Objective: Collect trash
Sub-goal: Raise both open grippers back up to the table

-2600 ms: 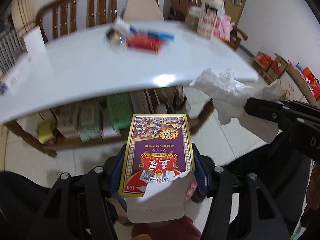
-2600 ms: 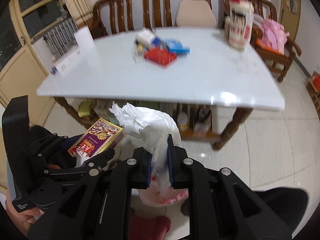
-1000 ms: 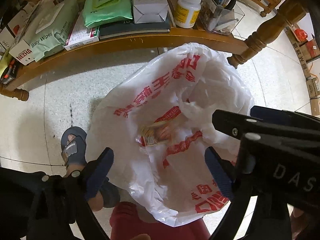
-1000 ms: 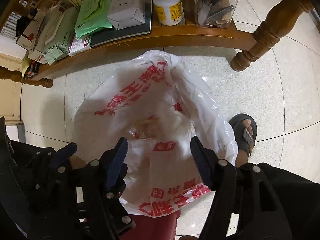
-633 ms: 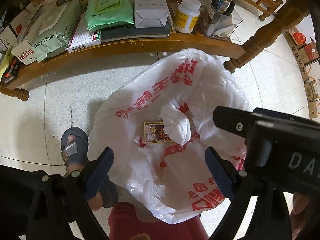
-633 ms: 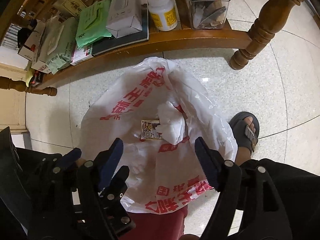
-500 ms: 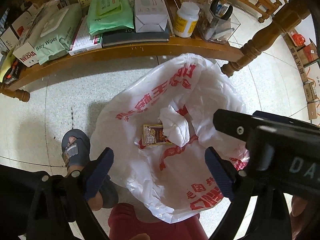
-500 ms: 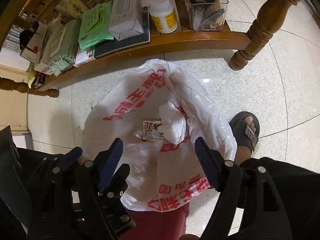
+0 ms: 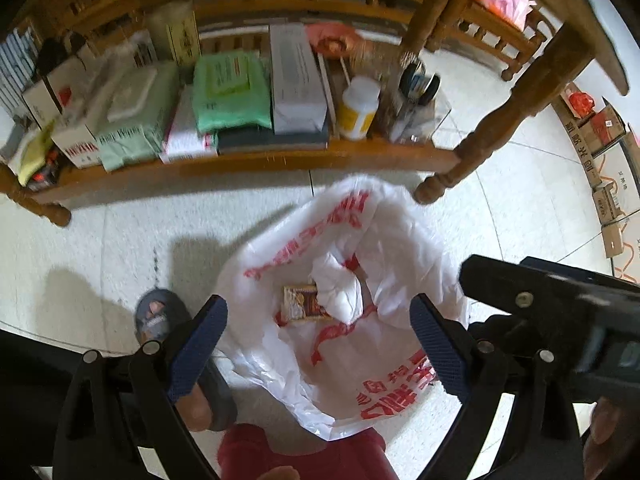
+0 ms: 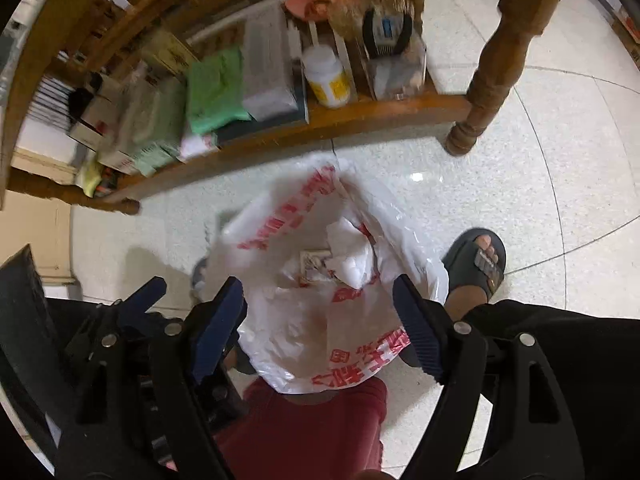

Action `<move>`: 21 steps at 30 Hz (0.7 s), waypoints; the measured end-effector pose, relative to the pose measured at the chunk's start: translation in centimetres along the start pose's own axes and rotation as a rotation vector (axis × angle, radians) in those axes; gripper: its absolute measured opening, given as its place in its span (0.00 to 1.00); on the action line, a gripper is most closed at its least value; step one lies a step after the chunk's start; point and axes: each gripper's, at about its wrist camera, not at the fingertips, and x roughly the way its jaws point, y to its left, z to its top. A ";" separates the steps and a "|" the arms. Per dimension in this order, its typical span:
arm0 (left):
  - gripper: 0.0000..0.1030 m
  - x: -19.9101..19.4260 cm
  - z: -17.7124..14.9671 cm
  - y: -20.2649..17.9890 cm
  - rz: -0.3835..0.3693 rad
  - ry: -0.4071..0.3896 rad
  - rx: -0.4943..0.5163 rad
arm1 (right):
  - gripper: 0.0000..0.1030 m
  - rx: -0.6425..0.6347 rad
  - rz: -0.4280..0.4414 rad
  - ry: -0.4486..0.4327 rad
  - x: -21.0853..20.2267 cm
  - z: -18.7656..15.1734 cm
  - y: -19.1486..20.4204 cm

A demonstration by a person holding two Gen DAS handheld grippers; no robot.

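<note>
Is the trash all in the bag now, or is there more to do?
Two pieces look done: the card box and the crumpled tissue lie inside the white bag on the floor. Nothing is in hand: the left claw is open and empty, and the right claw is empty, its jaws opening. Whether more trash is left cannot be told from these views.

Pale speckled tile floor (image 9: 120, 248) carries white plastic bag with red print (image 9: 384, 364), open, near centre. Grey sandal (image 10: 480, 264) on floor right of bag.

Far side: low wooden shelf (image 9: 240, 160) holds, left to right, baby-wipe packs (image 9: 132, 120), green pack (image 9: 228, 92), white box (image 9: 296, 80), white bottle with yellow label (image 9: 358, 108), clear container (image 10: 396, 64).
</note>
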 end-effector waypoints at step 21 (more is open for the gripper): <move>0.92 -17.7 3.8 1.4 -0.016 -0.303 -0.070 | 0.78 -0.167 0.024 -0.352 -20.9 -0.9 4.7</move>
